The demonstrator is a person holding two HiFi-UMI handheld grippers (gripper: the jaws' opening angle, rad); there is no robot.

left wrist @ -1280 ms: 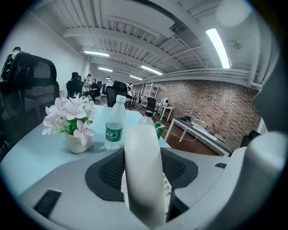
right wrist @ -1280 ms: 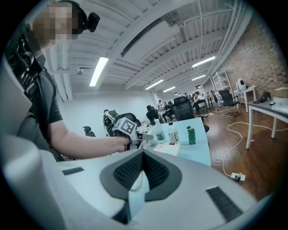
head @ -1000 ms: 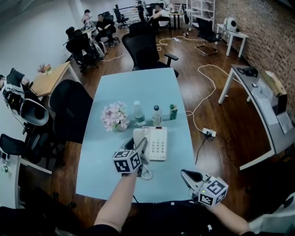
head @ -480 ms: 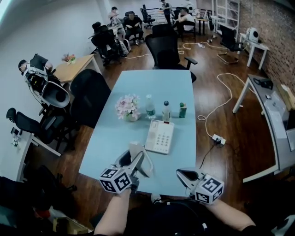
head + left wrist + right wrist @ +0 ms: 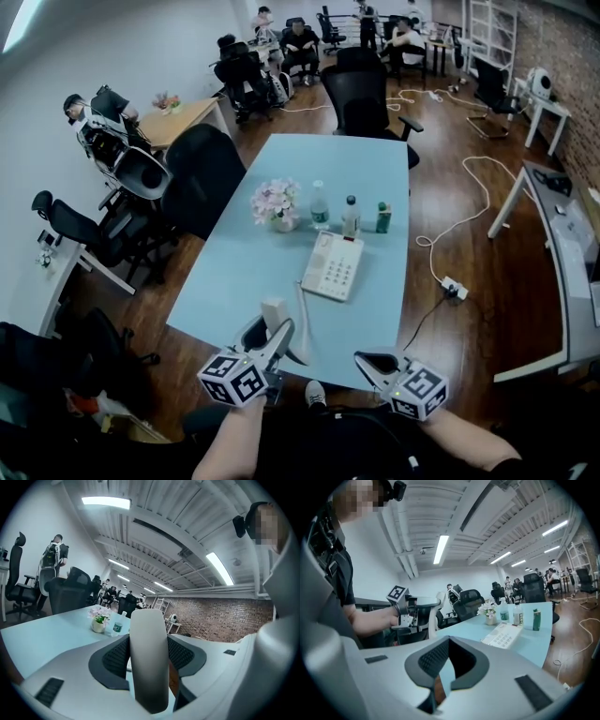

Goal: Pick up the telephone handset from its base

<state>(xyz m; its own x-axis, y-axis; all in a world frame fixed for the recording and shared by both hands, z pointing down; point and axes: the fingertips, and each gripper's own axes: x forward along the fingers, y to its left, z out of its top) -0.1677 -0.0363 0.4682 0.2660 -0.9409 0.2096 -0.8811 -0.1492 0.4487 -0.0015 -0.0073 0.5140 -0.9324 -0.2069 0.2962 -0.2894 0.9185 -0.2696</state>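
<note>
Now left tongs point(image 5: 270, 332) clamp the handset point(image 5: 149, 660) clear of base point(image 5: 333, 267), over counter's point(image 5: 234, 281) near edge; right tongs point(image 5: 449, 654) closed, empty.

This is a big open office; black swivel chairs point(image 5: 366, 89) stand around a long light blue surface point(image 5: 272, 272) with a desk phone point(image 5: 334, 266) on it; more desks point(image 5: 183, 120) and seated people point(image 5: 300, 37) fill the far end; long strip lights point(image 5: 106, 502) run along the ceiling.

wood floor point(image 5: 469, 319), brick wall point(image 5: 220, 620), office chairs point(image 5: 370, 94)
</note>
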